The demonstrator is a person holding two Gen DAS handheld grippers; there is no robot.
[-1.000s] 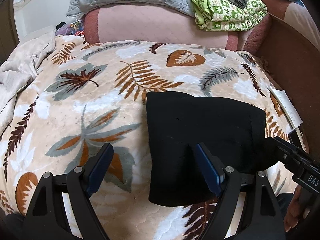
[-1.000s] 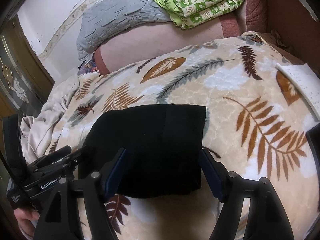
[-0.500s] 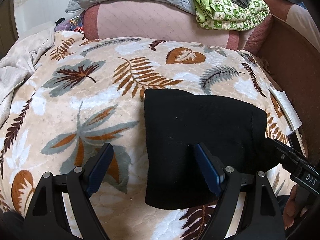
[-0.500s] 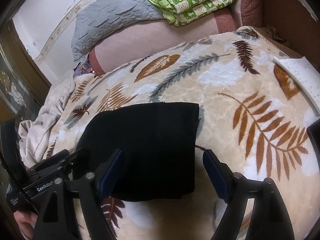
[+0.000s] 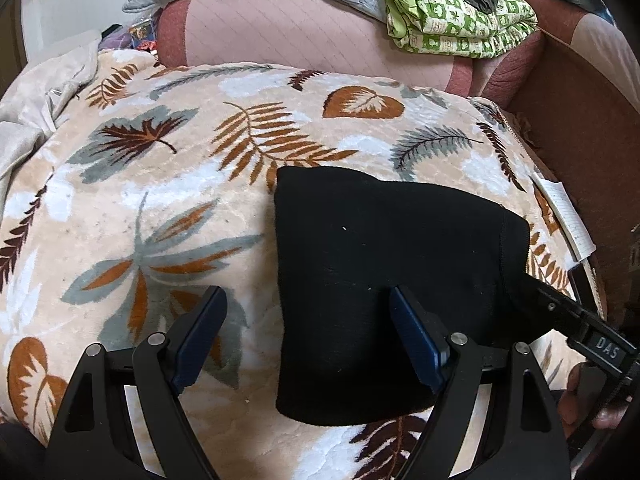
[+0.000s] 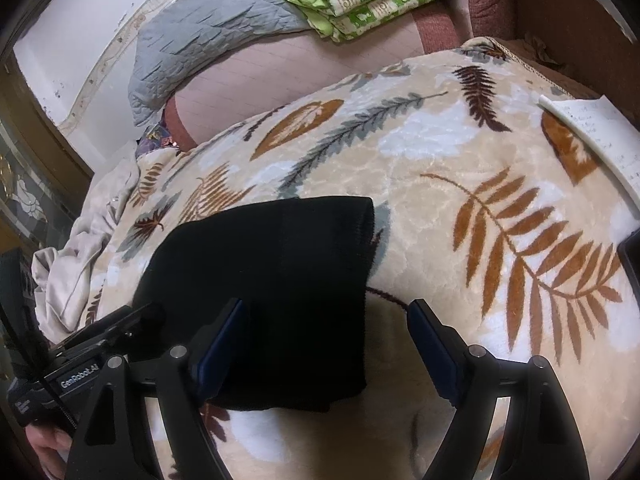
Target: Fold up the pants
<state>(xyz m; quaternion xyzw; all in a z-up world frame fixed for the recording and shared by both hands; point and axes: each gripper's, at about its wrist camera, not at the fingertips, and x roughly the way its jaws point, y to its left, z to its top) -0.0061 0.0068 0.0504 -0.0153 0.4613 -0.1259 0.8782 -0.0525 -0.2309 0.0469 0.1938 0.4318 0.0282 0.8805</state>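
Left gripper (image 5: pixel 304 332): jaws spread wide with nothing between them, hovering at the near left corner of the pants; black angular plastic arms, blue flat pads (image 5: pixel 202 334), silver rivets.
Right gripper (image 6: pixel 326 344): also spread wide and holding nothing, over the near right corner of the pants; same black arms and blue pads (image 6: pixel 434 350).
Pants (image 5: pixel 384 280): black knit, folded into a thick rounded rectangle, lying flat on the blanket toward its right side; a stitched seam runs down near the right edge (one white speck of lint on top).
Blanket (image 5: pixel 152 200): plush, embossed, beige with brown, grey and white leaves and ferns.
Behind it: a pink quilted bolster (image 5: pixel 304 36), a grey quilted cover (image 6: pixel 208 36) draped on it, and a green-and-white patterned quilt (image 5: pixel 456 20), folded in layers.
Left edge: a crumpled pale sheet (image 5: pixel 36 100).
Right edge: a white paper (image 6: pixel 596 132) with faint writing, too small to read, against a brown wooden board (image 5: pixel 576 120).
Cut off: the hand (image 6: pixel 44 448) on the left gripper's handle shows only partly at the frame's rim; the pants' near edge is partly hidden by gripper arms in both views.
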